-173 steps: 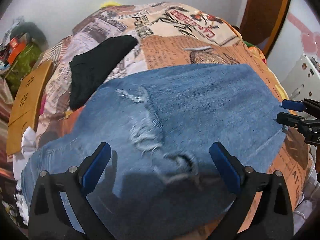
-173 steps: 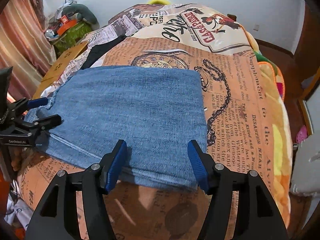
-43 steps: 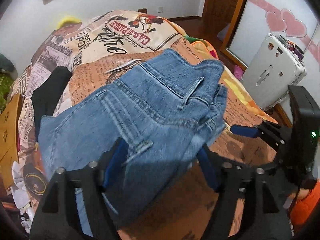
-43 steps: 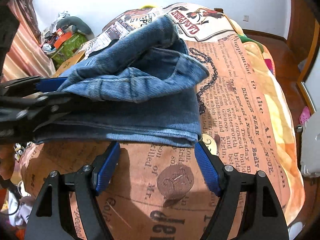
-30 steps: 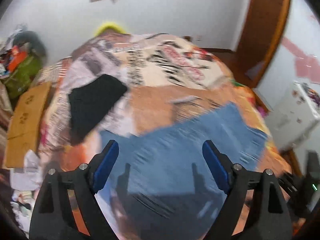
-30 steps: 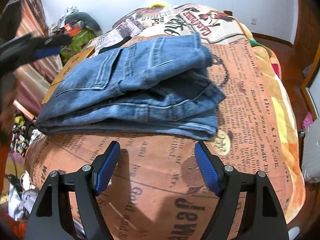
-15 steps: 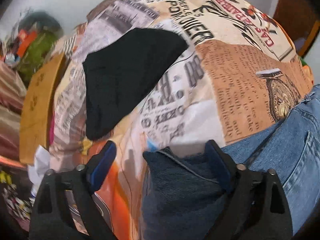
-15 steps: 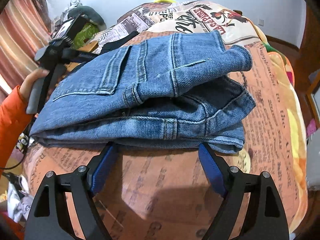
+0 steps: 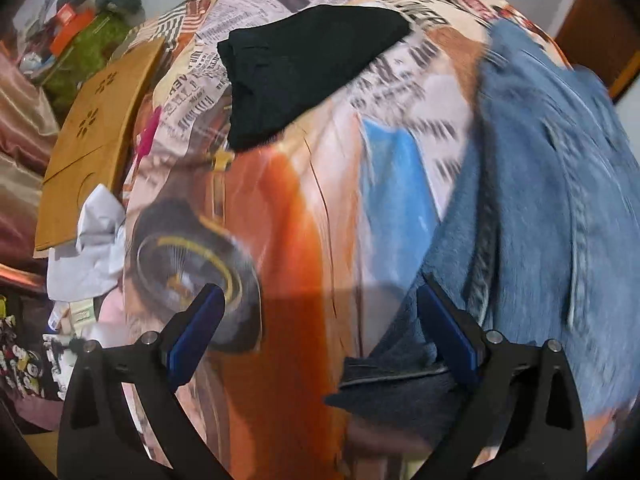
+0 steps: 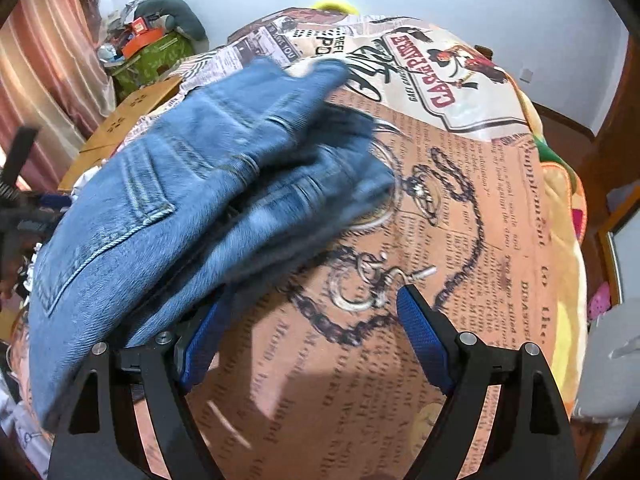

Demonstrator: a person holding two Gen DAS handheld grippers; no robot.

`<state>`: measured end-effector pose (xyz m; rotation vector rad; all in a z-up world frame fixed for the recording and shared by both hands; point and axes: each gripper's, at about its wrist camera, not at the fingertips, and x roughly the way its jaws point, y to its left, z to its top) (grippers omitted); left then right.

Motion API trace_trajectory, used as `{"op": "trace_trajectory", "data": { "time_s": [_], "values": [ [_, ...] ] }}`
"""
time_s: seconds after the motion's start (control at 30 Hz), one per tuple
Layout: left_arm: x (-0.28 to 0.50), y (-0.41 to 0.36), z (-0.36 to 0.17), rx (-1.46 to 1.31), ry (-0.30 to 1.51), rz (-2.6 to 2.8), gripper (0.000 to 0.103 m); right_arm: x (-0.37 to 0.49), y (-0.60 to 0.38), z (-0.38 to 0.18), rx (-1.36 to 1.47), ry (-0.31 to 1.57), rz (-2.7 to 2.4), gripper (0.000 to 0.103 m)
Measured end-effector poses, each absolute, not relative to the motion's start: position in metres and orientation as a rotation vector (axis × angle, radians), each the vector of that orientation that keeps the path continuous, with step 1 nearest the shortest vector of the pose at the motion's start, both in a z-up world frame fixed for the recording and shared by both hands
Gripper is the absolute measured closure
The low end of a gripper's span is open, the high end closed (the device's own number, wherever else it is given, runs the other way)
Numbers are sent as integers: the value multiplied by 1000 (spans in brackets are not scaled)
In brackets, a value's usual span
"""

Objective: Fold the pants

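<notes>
1. A bed covered with a newspaper-print quilt point(image 10: 480, 240) serves as the work surface, in a bedroom with pale walls and a striped curtain point(image 10: 44, 80) at the left.

2. The folded jeans point(image 10: 180, 208) lie as a thick blue bundle on the left part of the quilt in the right wrist view, back pocket up, the layers stacked unevenly. In the left wrist view the same denim fills the right side, blurred by motion.

3. The right gripper point(image 10: 308, 340) is spread wide with nothing pinched between the blue pads; its left finger sits under the near edge of the bundle, its right finger over bare quilt.

4. The left gripper point(image 9: 320, 328) is likewise wide apart and grasps nothing; its right finger touches the dark edge of the denim, its left finger hangs over the quilt.

5. By my judgement the folding itself is nearly done, and the step in hand is squaring or shifting the bundle. The next move calls for both grippers to press or nudge the edges so the layers line up.

6. Farther out lie a folded black garment point(image 9: 304, 76) at the far left of the quilt, a wooden board point(image 9: 100, 140) beside the bed, and a cluttered green box point(image 10: 152, 56) in the corner.
</notes>
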<state>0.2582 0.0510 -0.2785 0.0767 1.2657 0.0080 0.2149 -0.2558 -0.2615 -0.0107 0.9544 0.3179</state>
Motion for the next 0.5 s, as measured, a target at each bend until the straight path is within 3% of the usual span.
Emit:
{"op": "trace_trajectory", "data": {
  "time_s": [0.27, 0.5],
  "values": [
    [207, 24, -262, 59, 1231, -82, 5, 175, -279, -235, 13, 907, 263, 21],
    [201, 25, -214, 23, 1103, -128, 5, 148, -267, -201, 17, 818, 301, 21]
  ]
}}
